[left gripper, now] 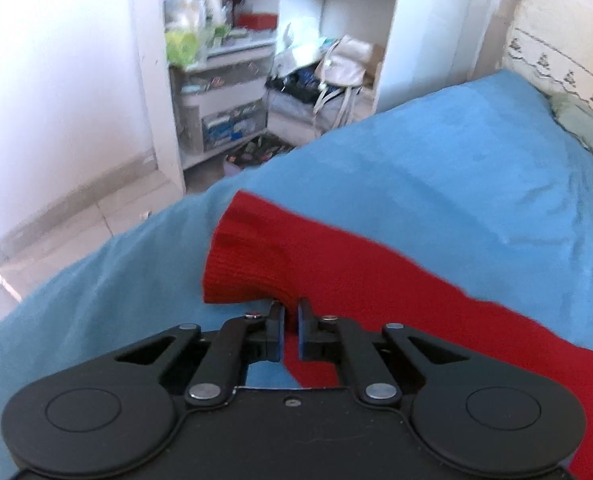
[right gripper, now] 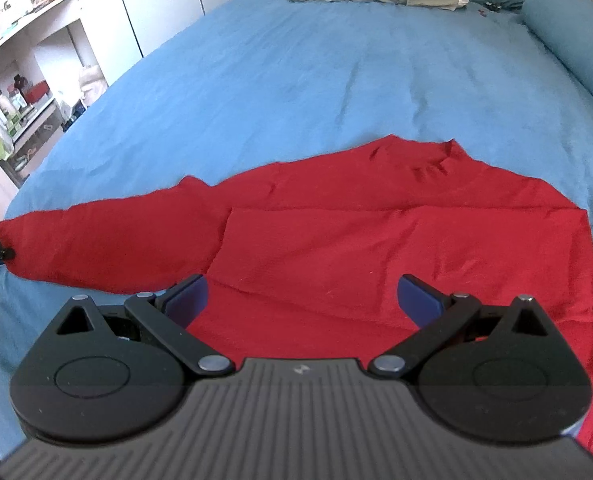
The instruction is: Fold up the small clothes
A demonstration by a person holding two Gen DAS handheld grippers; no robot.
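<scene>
One red knitted sweater point(right gripper: 396, 248) lay spread across the blue bed sheet point(right gripper: 316, 80), its long left sleeve stretched out sideways. The left gripper point(left gripper: 291, 304) had its jaws nearly closed, pinching the ribbed cuff point(left gripper: 240, 268) of that sleeve. The right gripper point(right gripper: 302, 292) hovered over the sweater's body with its jaws wide apart, holding nothing. To fold well, the cuff probably needed lifting just clear of the sheet and carrying straight across the chest, keeping the sleeve taut and flat, while the right gripper could pin the body against dragging.
</scene>
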